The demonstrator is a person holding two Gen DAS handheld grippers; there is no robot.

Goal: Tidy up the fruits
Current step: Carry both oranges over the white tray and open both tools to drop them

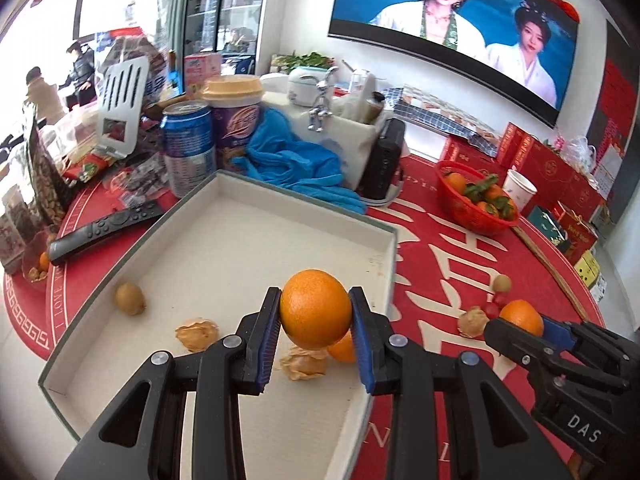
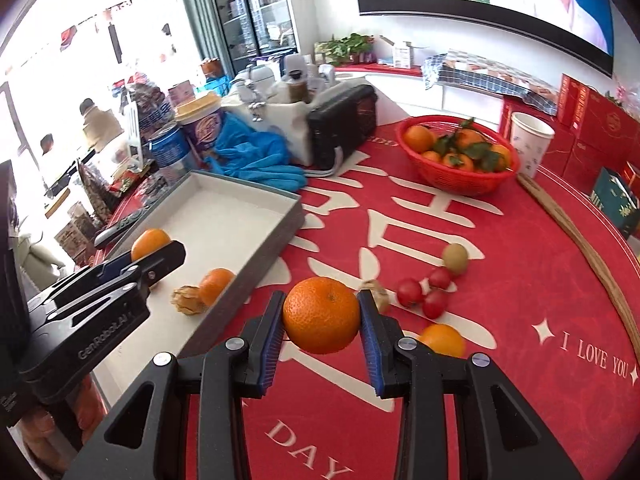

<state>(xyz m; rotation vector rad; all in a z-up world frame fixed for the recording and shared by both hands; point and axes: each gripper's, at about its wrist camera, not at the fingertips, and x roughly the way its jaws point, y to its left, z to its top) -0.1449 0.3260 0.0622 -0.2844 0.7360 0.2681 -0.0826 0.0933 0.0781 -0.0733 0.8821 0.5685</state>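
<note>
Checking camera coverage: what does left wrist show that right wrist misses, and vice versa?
Left wrist only: a kiwi inside the tray, and a remote beside it.
Right wrist only: a loose orange on the red mat, and three cherry tomatoes.
Both: each gripper, left gripper and right gripper, shut on an orange; the red basket of tangerines; the paper cup.

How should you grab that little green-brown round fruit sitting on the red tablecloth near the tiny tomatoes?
Probably grip the kiwi-like fruit across its middle, coming from above. It looks oval and smooth, so it may roll if nudged low. Set the fingers on its near and far sides, because a cherry tomato nearly touches its lower left. Both grippers are full now: the right gripper holds an orange.
</note>
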